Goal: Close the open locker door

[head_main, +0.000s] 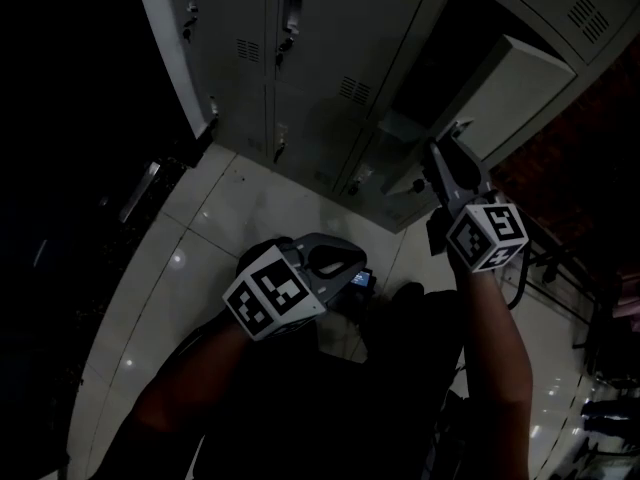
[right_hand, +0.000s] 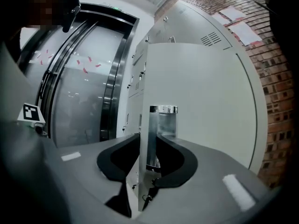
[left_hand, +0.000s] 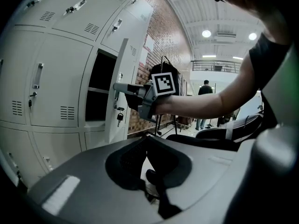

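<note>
Here, dark locker [head_main: 455,53], door [head_main: 515,88] open.

No word, number or brand can be read in any view. The left white plastic cube [head_main: 272,293] and the right white plastic cube [head_main: 487,236] bear only black-and-white square marker patterns, not letters. The pale paper sheets [right_hand: 236,20] stuck on the red brick wall [right_hand: 275,78] carry print too small and blurred to make out.
</note>
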Available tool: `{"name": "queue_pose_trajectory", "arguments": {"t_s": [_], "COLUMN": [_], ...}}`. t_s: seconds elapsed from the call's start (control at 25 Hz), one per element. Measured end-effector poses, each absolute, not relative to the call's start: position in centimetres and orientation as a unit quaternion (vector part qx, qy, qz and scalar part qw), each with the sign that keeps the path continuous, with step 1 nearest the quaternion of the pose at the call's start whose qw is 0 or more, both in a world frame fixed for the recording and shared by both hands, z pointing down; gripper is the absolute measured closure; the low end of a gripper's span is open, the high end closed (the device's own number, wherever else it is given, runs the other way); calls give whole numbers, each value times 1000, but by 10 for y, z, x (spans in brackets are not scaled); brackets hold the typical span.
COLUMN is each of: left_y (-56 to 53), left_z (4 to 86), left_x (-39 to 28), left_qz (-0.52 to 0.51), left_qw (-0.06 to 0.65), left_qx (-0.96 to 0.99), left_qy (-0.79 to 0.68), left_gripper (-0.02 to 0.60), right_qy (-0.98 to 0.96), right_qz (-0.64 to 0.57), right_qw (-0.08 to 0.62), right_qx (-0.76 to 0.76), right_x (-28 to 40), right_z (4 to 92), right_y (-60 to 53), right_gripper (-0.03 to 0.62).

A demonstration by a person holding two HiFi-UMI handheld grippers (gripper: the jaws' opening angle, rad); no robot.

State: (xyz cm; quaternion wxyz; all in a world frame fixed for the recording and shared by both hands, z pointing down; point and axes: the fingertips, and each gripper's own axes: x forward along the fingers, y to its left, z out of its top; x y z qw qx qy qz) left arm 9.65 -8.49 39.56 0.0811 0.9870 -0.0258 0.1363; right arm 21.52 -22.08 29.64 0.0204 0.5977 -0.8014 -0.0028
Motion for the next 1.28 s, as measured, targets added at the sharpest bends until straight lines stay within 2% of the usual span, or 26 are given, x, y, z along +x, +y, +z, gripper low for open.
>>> {"name": "queue_pose_trajectory", "arguments": {"t_s": [0.64, 1.12, 1.28], "left_y": [-100, -99, -99], "left_z": [390, 387, 387], "left_x": [66, 67, 68], "left_qz": [118, 109, 109], "left_qw": [99, 104, 103], "left_qx": [986, 987, 987], "left_qy": [-60, -52, -52], "left_gripper": [569, 569, 569], "right_qy": [-733, -697, -679], "right_qz": [1, 13, 2], "right_qw": [54, 40, 55], "right_qx": [678, 716, 732], "right_x": [244, 265, 271], "right_z": [301, 303, 302], "right_y": [-351, -388, -393], "right_gripper": [519, 539, 536]}}
